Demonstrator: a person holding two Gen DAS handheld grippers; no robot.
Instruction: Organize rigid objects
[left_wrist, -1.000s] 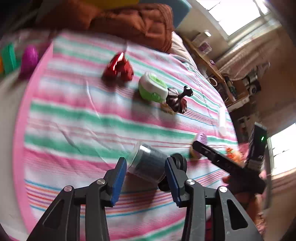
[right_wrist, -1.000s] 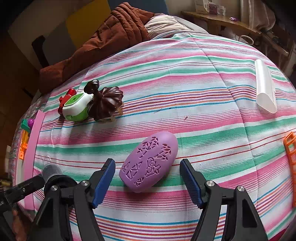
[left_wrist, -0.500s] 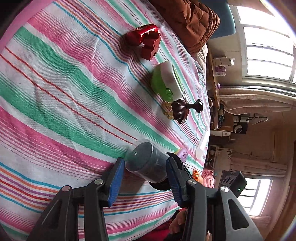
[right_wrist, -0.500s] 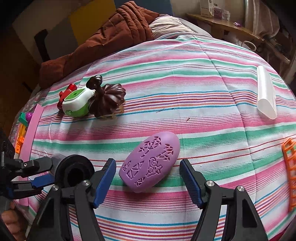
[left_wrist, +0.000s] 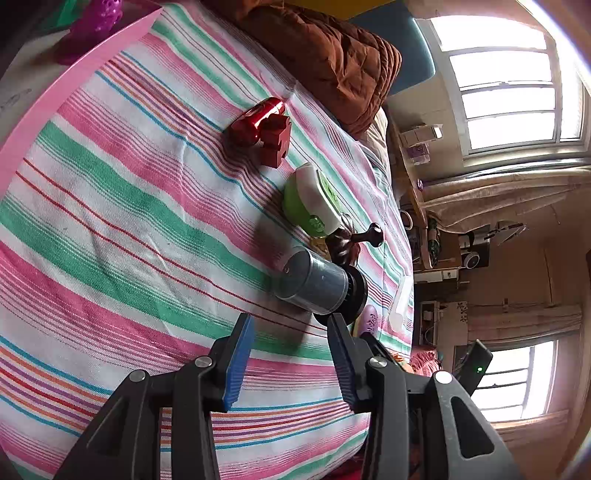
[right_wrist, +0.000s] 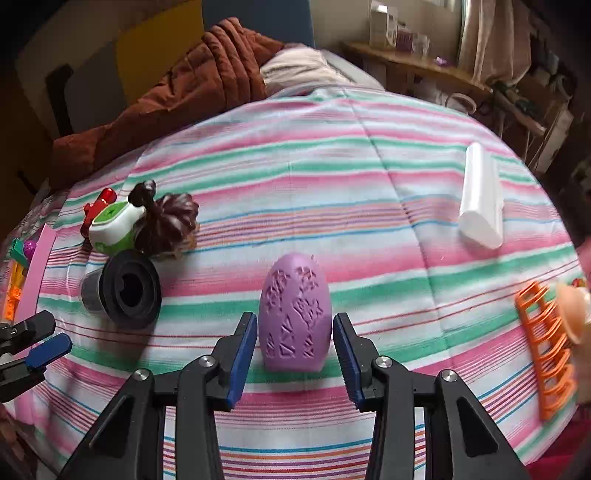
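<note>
Two grippers angle down at a striped bedspread (right_wrist: 369, 177). The right gripper (right_wrist: 295, 354), low in the frame's middle, is closing around a purple embossed egg-shaped case (right_wrist: 294, 314), its pads not yet pressing. The left gripper (left_wrist: 291, 358) is closing on nothing, a dark ribbed cylinder (left_wrist: 317, 284) lying just beyond its fingertips. The hands holding them are cut off.
</note>
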